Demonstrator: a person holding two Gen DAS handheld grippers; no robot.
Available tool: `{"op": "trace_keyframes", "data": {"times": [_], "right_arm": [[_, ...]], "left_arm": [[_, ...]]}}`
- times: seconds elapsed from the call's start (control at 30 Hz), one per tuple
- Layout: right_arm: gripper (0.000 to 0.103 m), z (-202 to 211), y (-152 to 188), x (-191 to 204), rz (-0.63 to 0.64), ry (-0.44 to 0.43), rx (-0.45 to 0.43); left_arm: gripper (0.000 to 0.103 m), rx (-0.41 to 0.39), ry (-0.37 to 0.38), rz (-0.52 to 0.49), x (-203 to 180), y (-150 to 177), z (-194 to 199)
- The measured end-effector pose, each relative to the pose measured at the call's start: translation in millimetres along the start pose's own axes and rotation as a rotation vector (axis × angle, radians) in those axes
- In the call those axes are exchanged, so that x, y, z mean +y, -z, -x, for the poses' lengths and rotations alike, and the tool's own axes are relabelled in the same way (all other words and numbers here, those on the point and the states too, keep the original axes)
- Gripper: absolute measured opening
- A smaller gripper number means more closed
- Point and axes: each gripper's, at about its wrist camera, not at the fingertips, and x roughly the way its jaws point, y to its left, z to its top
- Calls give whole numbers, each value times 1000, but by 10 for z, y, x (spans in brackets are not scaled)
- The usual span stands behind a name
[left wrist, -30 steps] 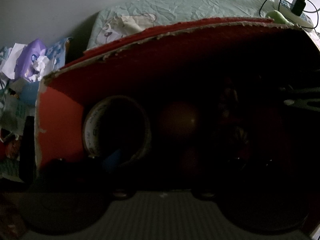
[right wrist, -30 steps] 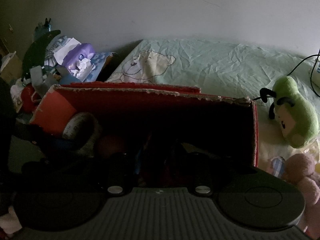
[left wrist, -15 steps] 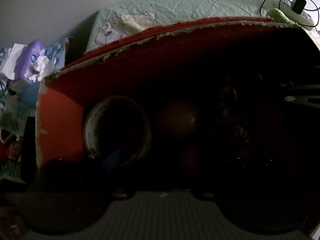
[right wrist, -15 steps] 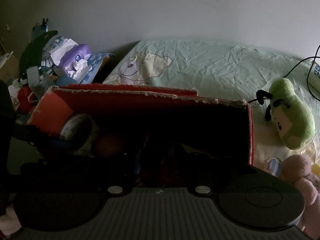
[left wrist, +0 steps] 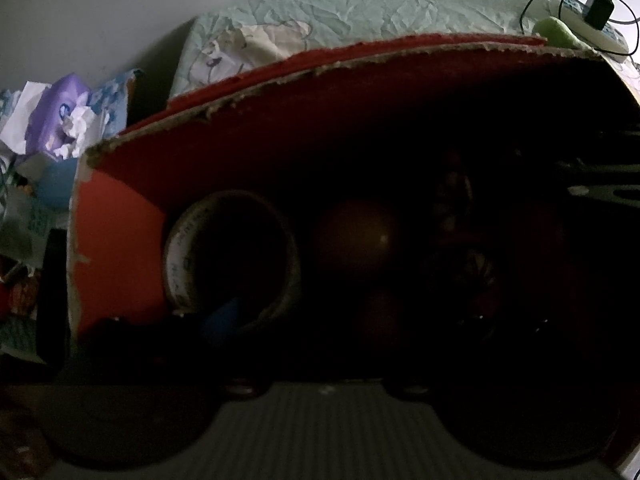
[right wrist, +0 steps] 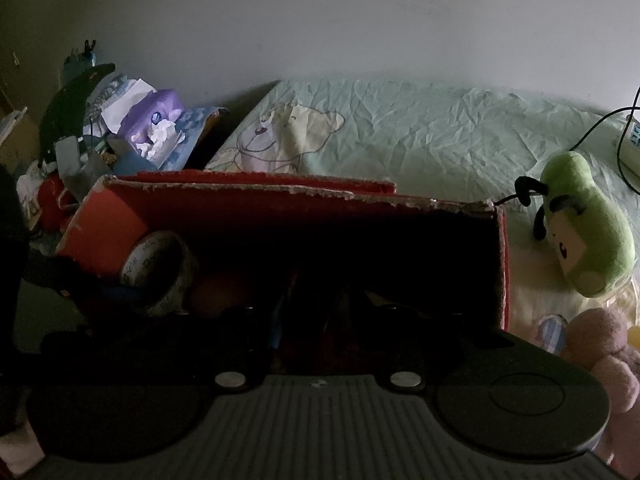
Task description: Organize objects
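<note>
A red cardboard box (left wrist: 116,240) with a torn rim fills the left wrist view; its inside is very dark. A roll of tape (left wrist: 180,248) stands on edge at its left end, with a dim round ball (left wrist: 356,240) beside it. My left gripper (left wrist: 320,320) reaches into the box. Something blue (left wrist: 228,316) shows inside the roll's hole, and the fingers are lost in shadow. In the right wrist view the same box (right wrist: 280,196) holds the tape roll (right wrist: 148,260), and my right gripper (right wrist: 312,312) dips into its dark middle.
The box sits on a pale green bed sheet (right wrist: 420,132) against a wall. A green plush toy (right wrist: 584,232) and a pink plush (right wrist: 600,344) lie to its right. A purple tissue pack (right wrist: 152,120) tops the clutter at left. A power strip (left wrist: 592,20) with cables lies far right.
The right wrist view has shifted slightly, so the box and green plush sit a little lower in it. The left wrist view has barely changed.
</note>
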Motion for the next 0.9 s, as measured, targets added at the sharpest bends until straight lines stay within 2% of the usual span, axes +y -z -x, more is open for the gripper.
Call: {"op": "trace_keyframes", "data": {"times": [0.47, 0.9], "right_arm": [[36, -103, -10, 53, 39, 38, 67], [36, -103, 2, 72, 42, 45, 70]], "left_arm": [[95, 7, 0, 5, 10, 30, -6], [95, 14, -36, 11, -28, -7, -55]]}}
